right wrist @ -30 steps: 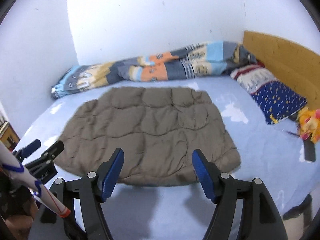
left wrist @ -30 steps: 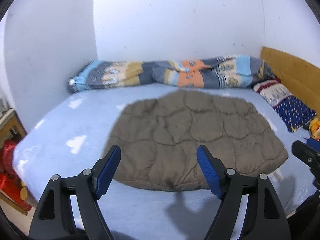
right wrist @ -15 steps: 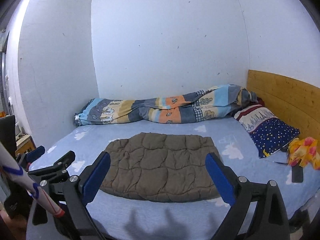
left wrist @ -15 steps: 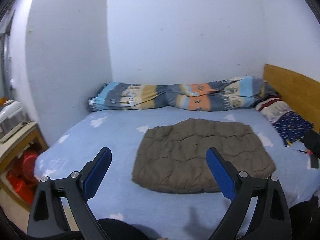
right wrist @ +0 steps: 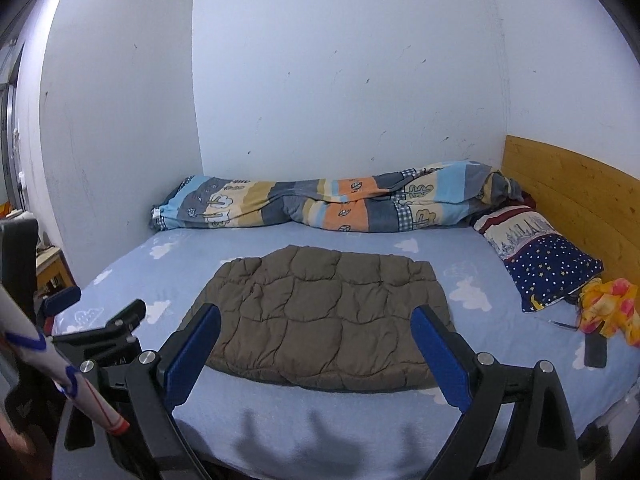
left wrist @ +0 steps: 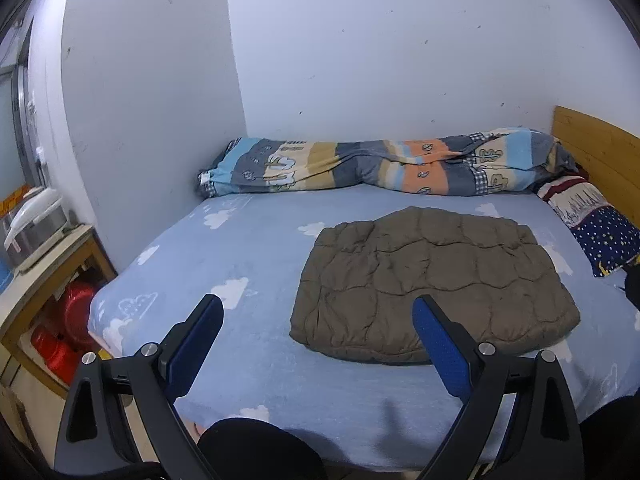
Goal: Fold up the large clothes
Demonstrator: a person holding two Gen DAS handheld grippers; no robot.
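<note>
A brown quilted garment (left wrist: 432, 280) (right wrist: 328, 292) lies folded into a flat rectangle on the light-blue cloud-print bed sheet (left wrist: 248, 248) (right wrist: 472, 276). My left gripper (left wrist: 318, 304) hovers short of its near-left edge, jaws wide open with nothing between the blue pads. My right gripper (right wrist: 317, 312) stands back from the garment's near edge, also wide open and empty. In the right wrist view the left gripper (right wrist: 98, 306) shows at the left, beside a white striped sleeve (right wrist: 60, 360).
A rolled striped quilt (left wrist: 380, 164) (right wrist: 320, 204) lies along the far wall. At the right are a starry pillow (right wrist: 540, 256), a wooden headboard (right wrist: 568, 200), a yellow-pink cloth (right wrist: 608, 308) and a black phone (right wrist: 595, 350). A side table with a cooker (left wrist: 32, 220) stands left of the bed.
Both grippers have drawn back and up from the garment, and their jaws have spread wider. The garment lies still and now looks smaller and farther away.
</note>
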